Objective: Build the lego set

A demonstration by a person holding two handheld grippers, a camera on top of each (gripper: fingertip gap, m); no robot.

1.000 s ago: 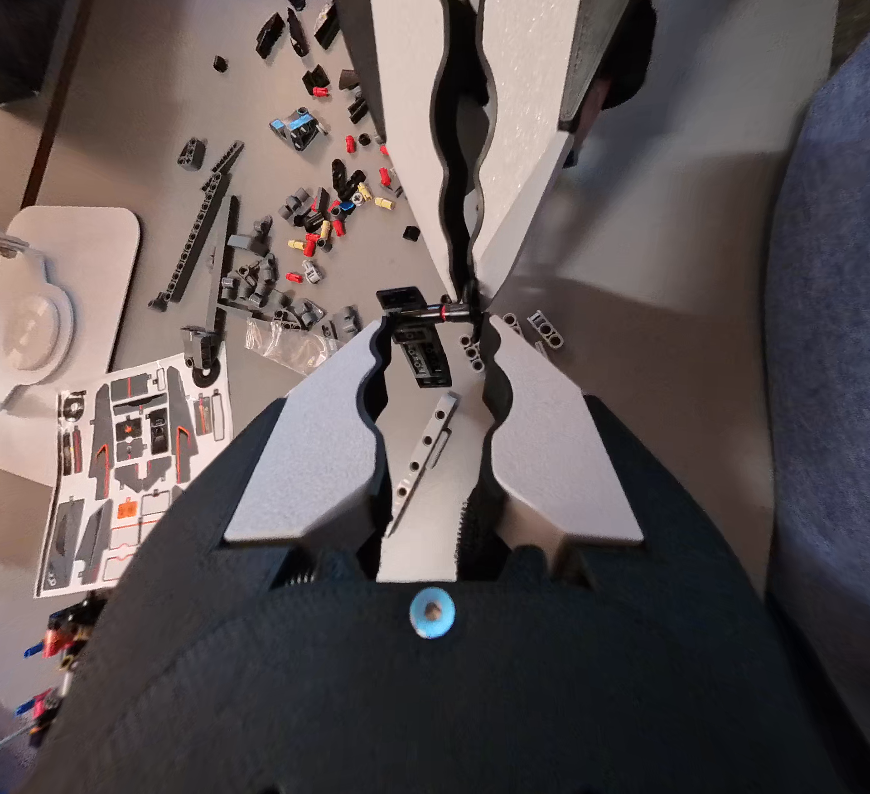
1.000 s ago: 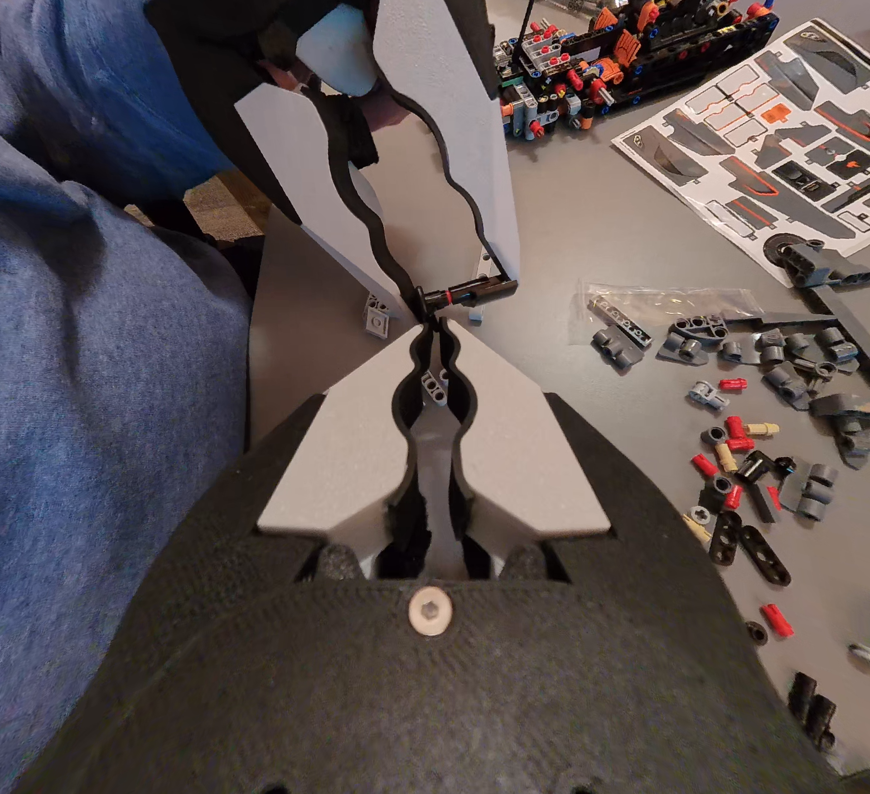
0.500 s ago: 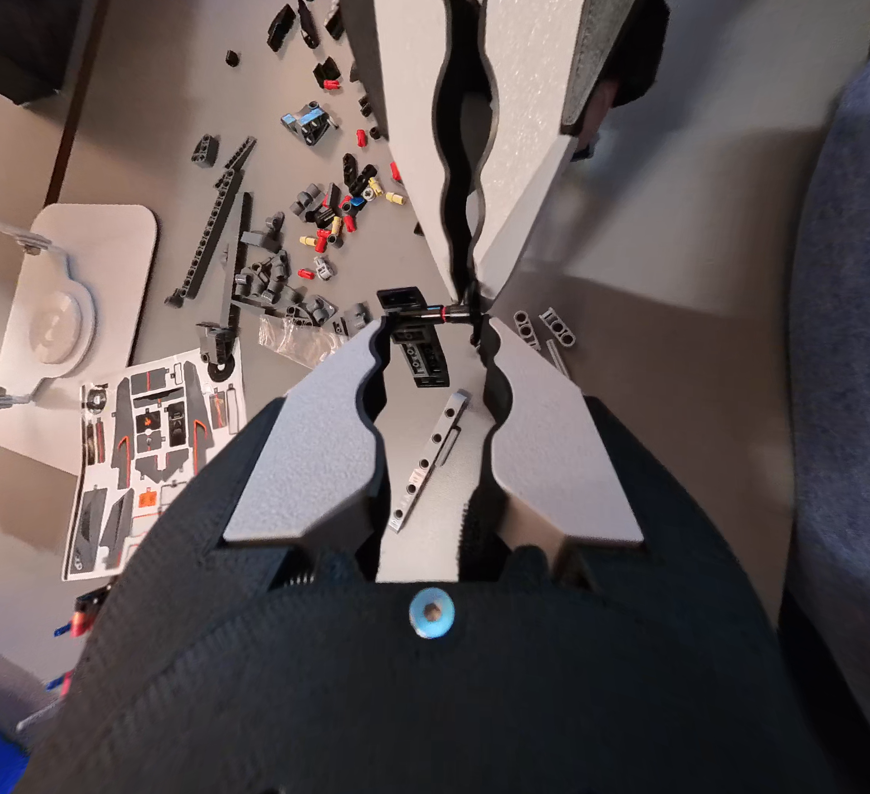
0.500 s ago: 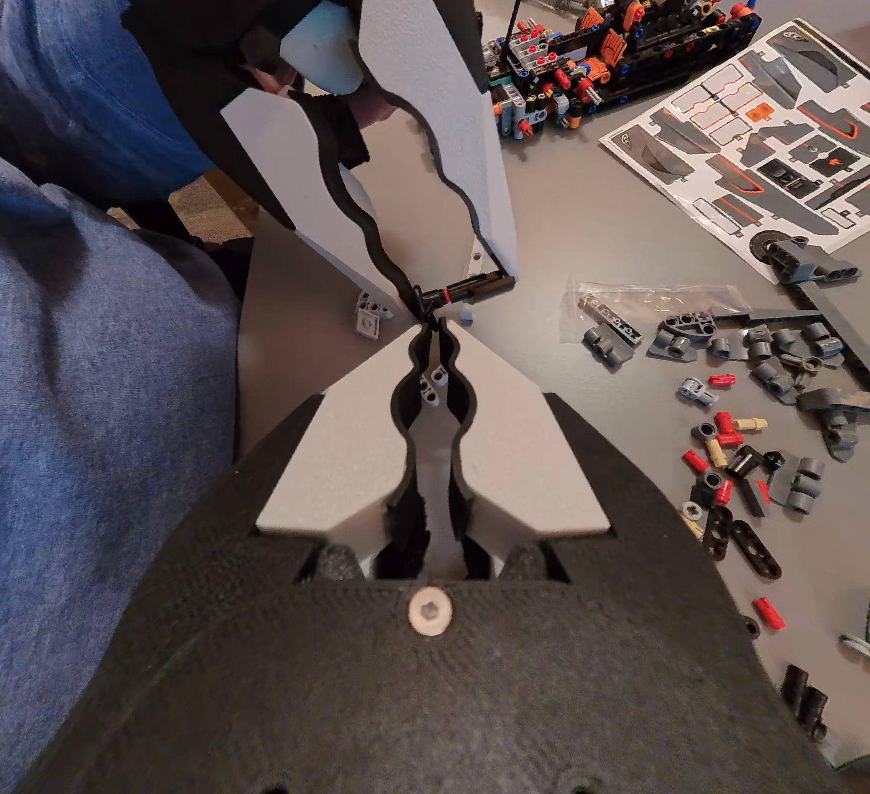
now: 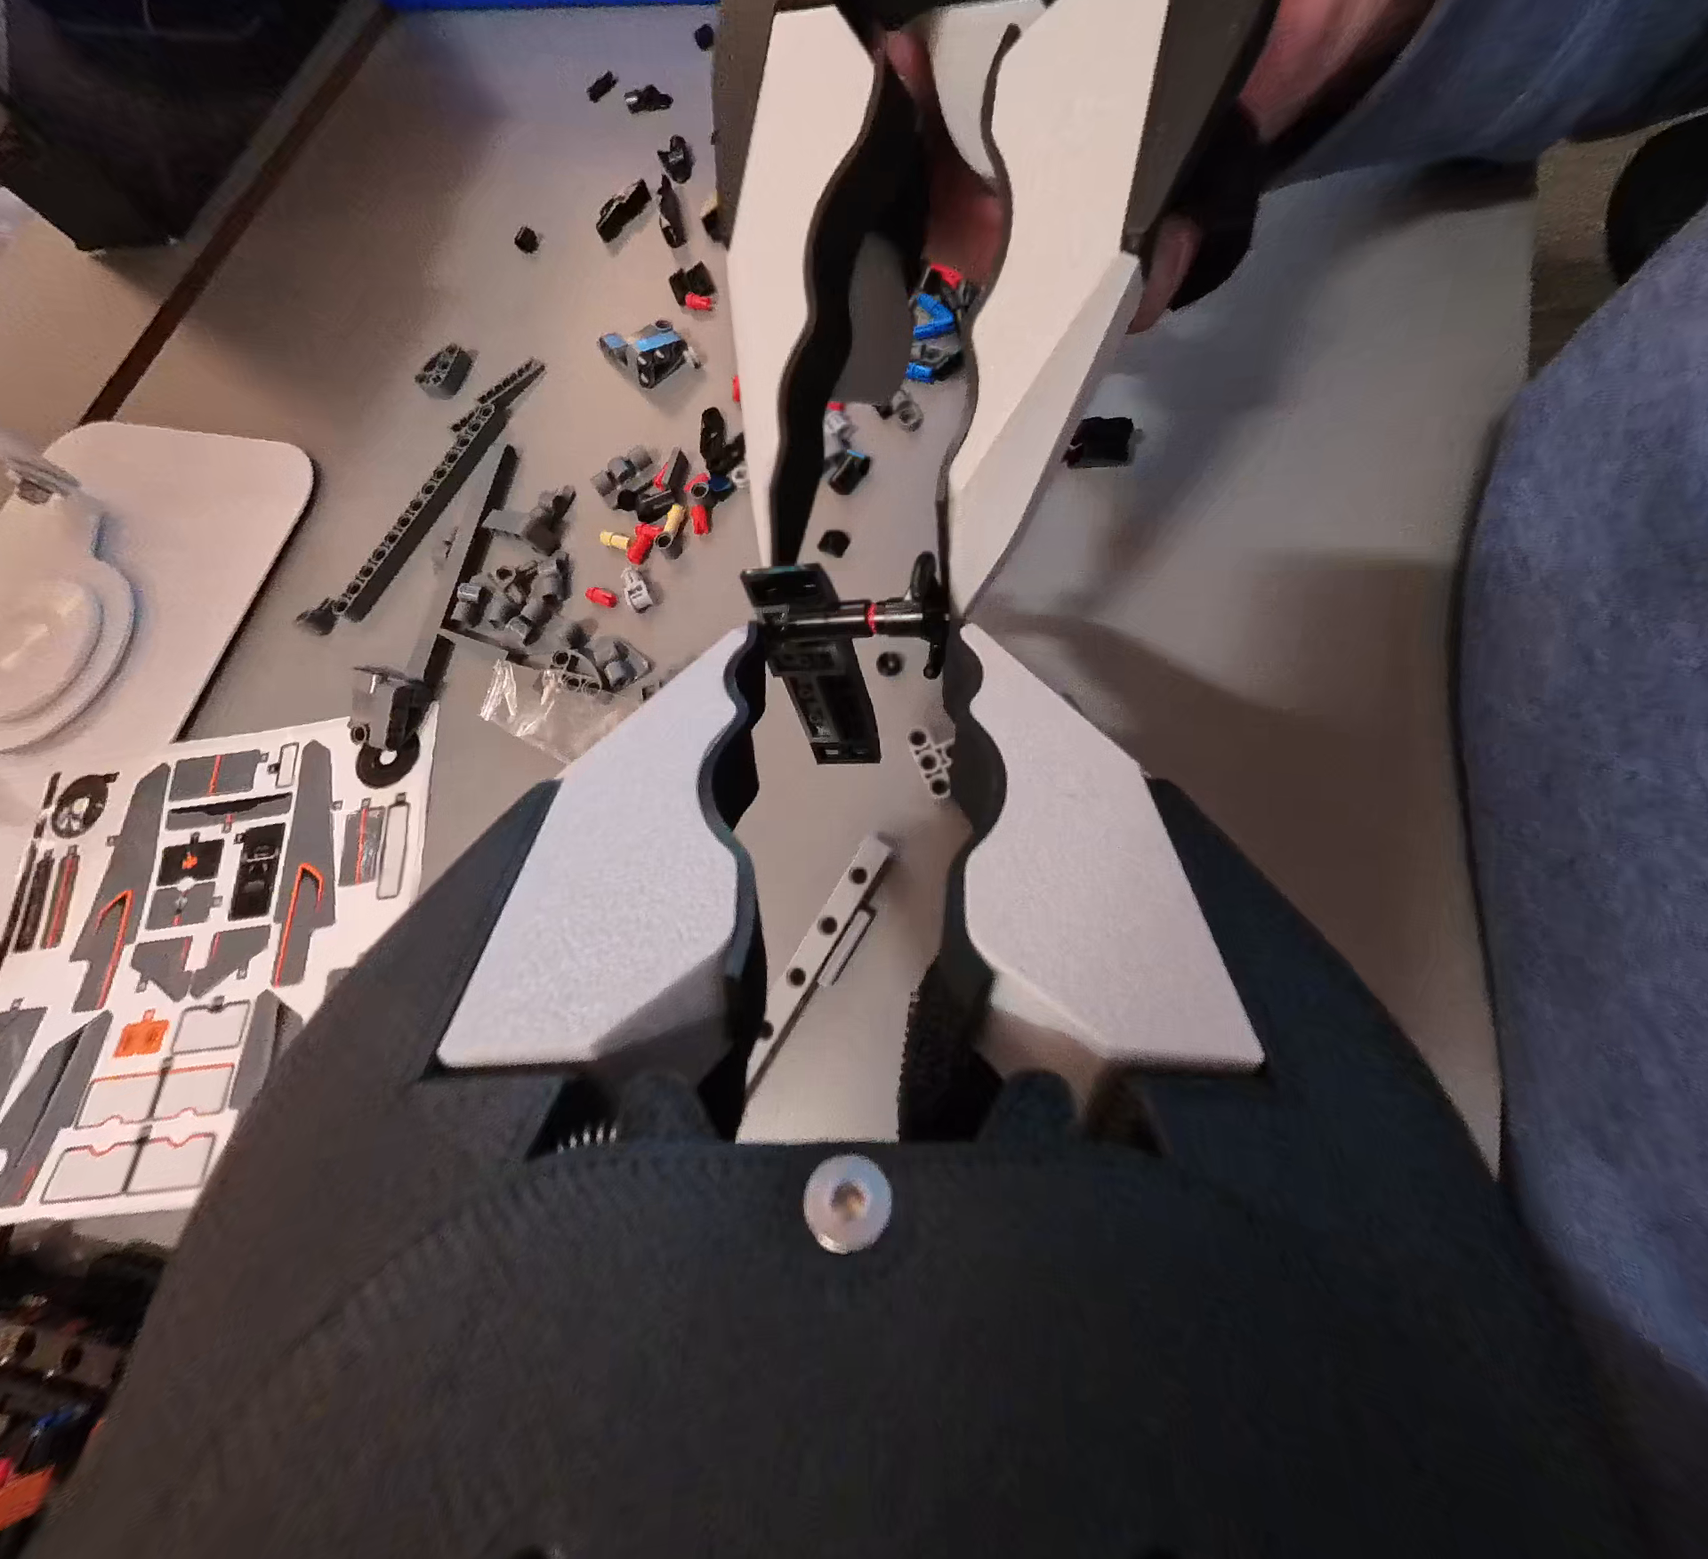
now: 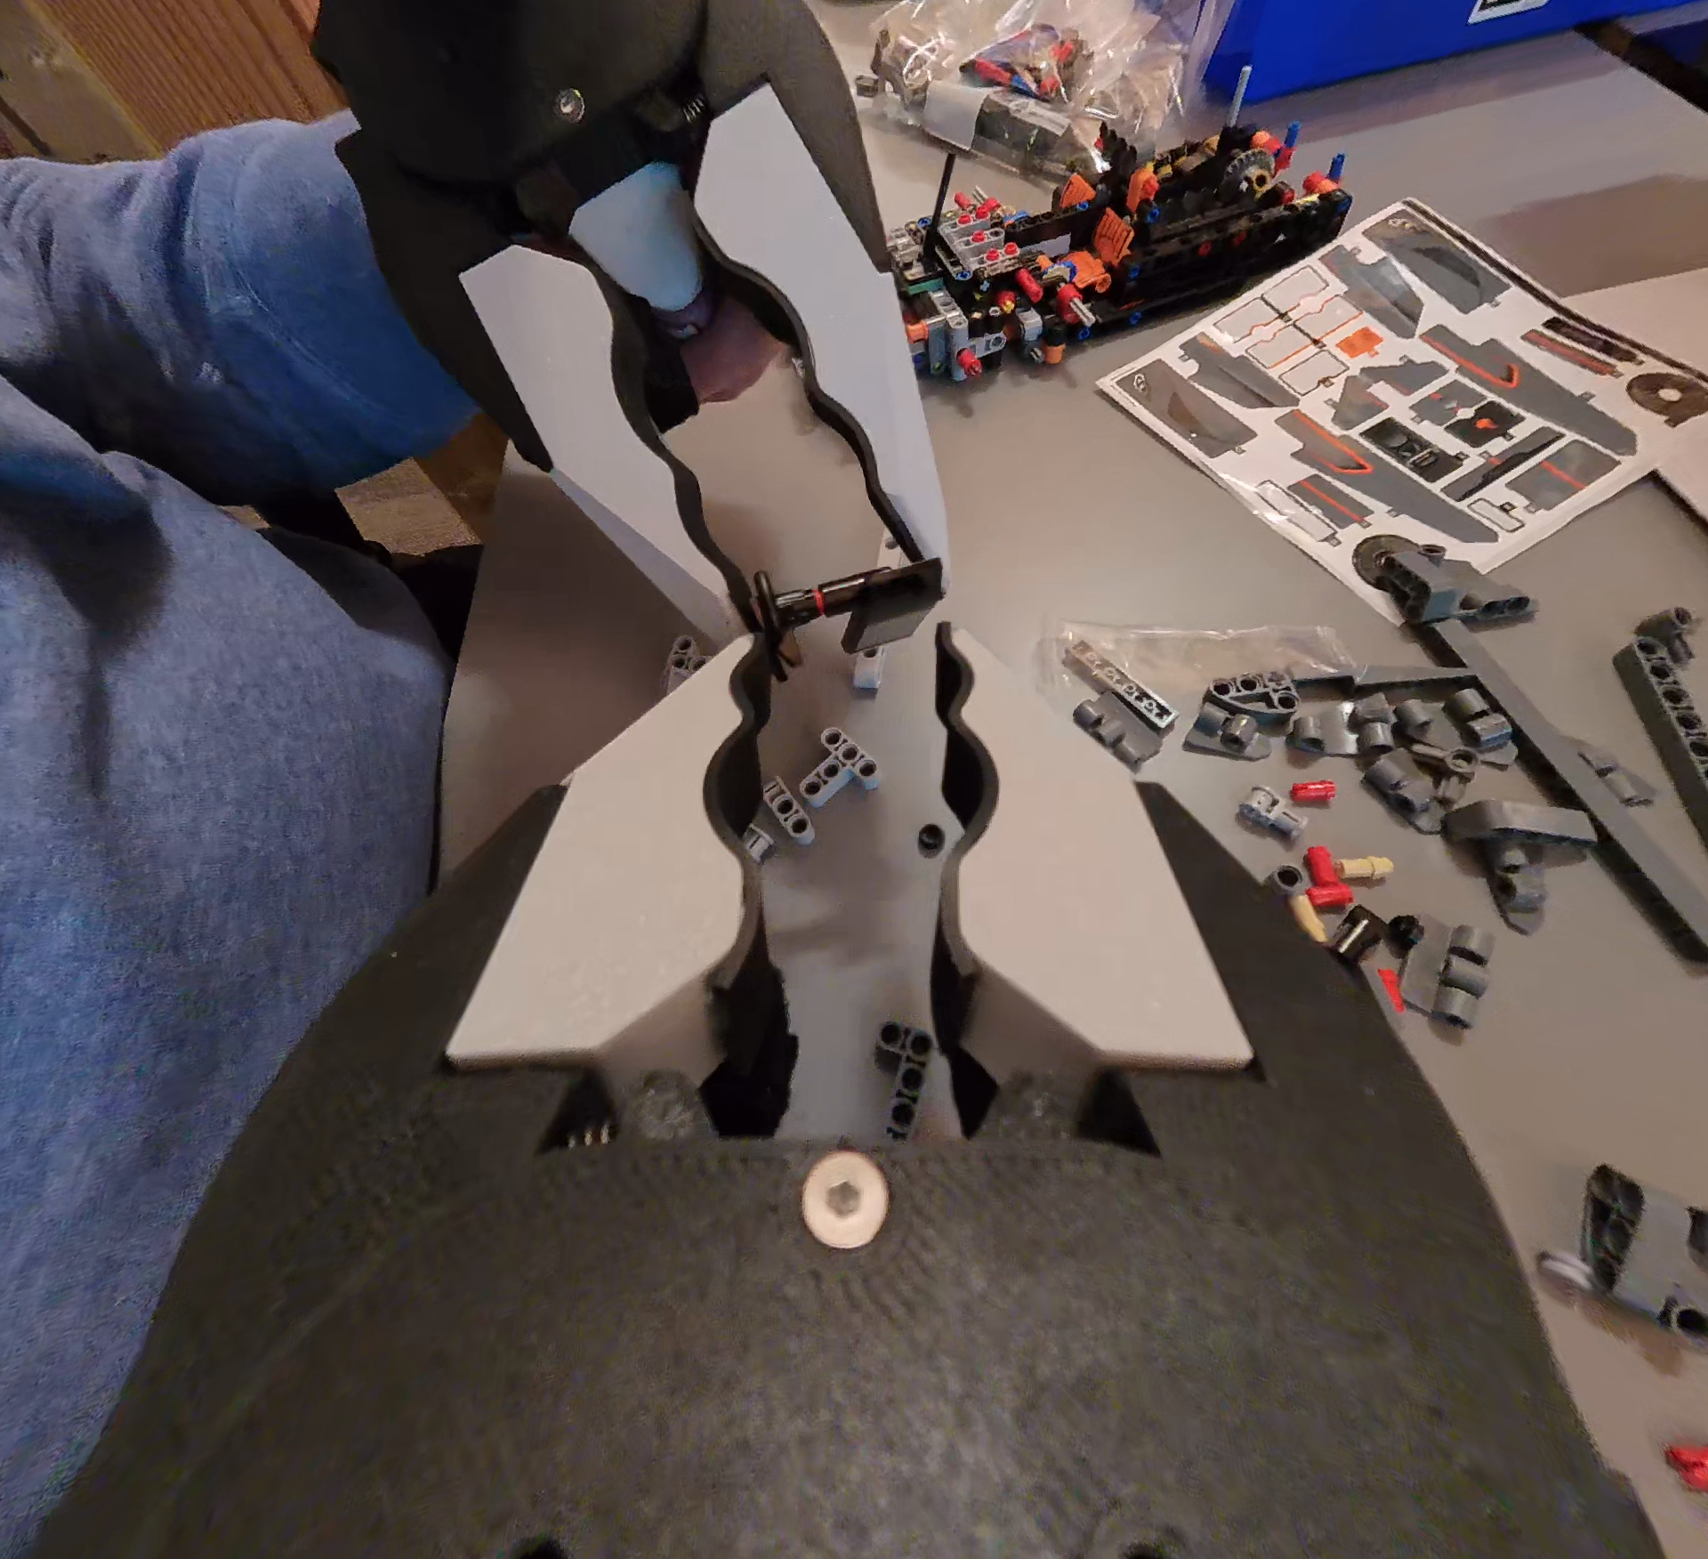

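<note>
Your right hand-held gripper (image 6: 850, 646) has just opened off the axle (image 5: 864, 613), so your left hand-held gripper (image 5: 850, 641), jaws apart, alone carries the black subassembly (image 5: 818, 664) above the counter (image 6: 1155, 516)

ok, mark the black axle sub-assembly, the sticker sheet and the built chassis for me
black axle sub-assembly with red band (image 5: 836, 613): left wrist view, on its shaft.
white sticker sheet (image 6: 1386, 377): right wrist view, sheet centre.
black-and-orange built chassis (image 6: 1109, 257): right wrist view, mid-frame.
</note>
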